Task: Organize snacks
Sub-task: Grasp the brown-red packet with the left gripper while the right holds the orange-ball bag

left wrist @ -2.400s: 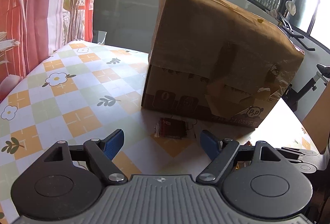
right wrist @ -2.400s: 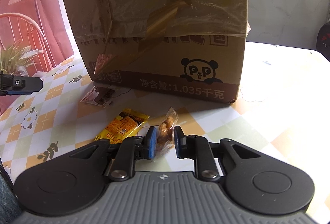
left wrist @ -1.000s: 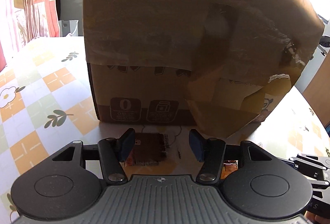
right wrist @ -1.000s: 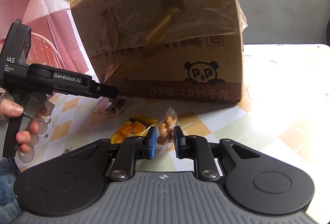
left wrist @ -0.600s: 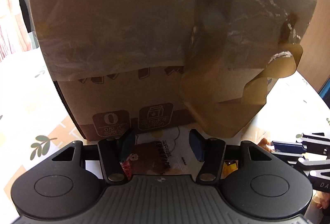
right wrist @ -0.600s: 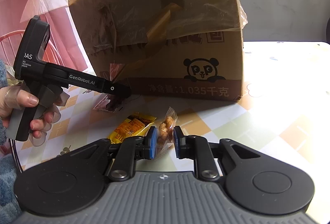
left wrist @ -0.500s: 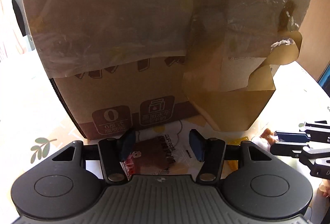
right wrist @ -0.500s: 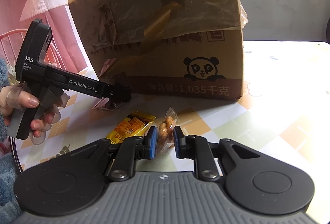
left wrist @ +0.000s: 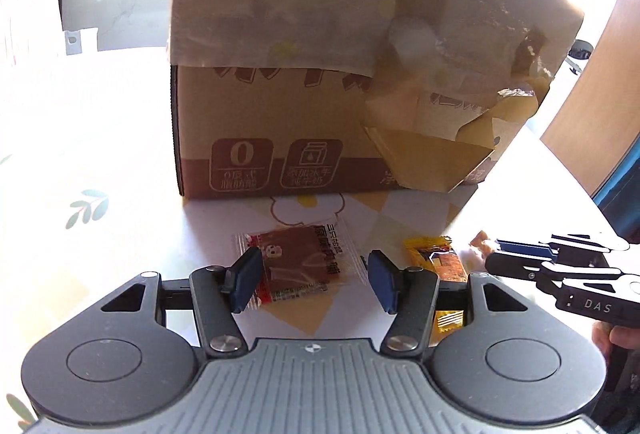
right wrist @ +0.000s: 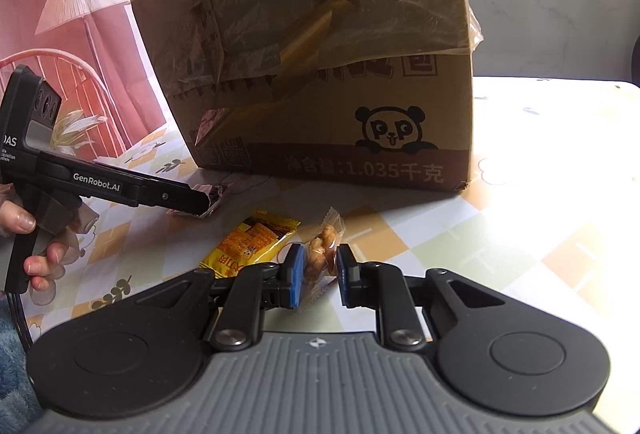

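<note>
Left tool [left wrist: 312,280] low, tilted (jaws apart)

Harsh sunlit glare, blown highlights, fisheye warping

Checkered table [right wrist: 560,234]: cardboard box [right wrist: 320,74], brown packet [left wrist: 300,266], yellow packet [right wrist: 252,246]

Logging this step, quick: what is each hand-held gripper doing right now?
Left hand-held gripper: open, straddling the brown snack packet, not gripping it.
Right hand-held gripper: closed on the clear nut packet.
</note>
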The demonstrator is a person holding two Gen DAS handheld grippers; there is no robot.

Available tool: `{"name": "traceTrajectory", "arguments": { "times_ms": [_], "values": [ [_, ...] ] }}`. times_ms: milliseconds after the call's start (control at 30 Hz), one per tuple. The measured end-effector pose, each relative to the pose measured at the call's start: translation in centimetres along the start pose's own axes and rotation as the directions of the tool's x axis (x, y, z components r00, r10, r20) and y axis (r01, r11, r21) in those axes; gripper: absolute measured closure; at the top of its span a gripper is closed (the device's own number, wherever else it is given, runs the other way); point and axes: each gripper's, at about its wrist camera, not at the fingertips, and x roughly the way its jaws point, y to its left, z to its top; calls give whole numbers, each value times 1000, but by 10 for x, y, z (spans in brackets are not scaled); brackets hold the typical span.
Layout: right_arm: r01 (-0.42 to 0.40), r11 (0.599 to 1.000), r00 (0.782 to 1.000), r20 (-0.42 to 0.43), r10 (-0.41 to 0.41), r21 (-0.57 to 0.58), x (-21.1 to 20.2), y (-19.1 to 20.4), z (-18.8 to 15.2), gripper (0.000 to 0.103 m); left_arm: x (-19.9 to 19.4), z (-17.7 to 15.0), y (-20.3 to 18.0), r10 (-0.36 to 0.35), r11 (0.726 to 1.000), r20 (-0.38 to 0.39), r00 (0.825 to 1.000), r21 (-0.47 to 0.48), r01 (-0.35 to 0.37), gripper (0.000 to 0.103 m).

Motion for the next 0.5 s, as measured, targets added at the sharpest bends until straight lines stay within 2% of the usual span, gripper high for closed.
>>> {"name": "traceTrajectory", "arguments": {
  "times_ms": [167, 233, 333, 400, 500],
  "values": [
    [0, 1000, 1000, 0, 0, -2, 1, 0, 0, 84, -9, -16, -7, 9, 998, 21, 1000, -58, -7, 42],
    [0, 1000, 1000, 0, 0, -4, 0, -1, 0, 84, -15, -28, -23, 10, 998, 27, 1000, -68, -8, 42],
    [-1, 1000, 1000, -1, 1, -4, 0, -1, 0, 84, -13, -28, -26, -7, 996, 23, 1000, -87, 9, 42],
    [-1, 1000, 1000, -1, 1, -4, 1, 0, 0, 84, -13, -28, -29, -15, 996, 20, 1000, -91, 16, 42],
    [-1, 1000, 1000, -1, 1, -3, 1, 0, 0, 84, -4, -24, -40, -48, 998, -5, 999, -47, 48, 42]
  ]
}}
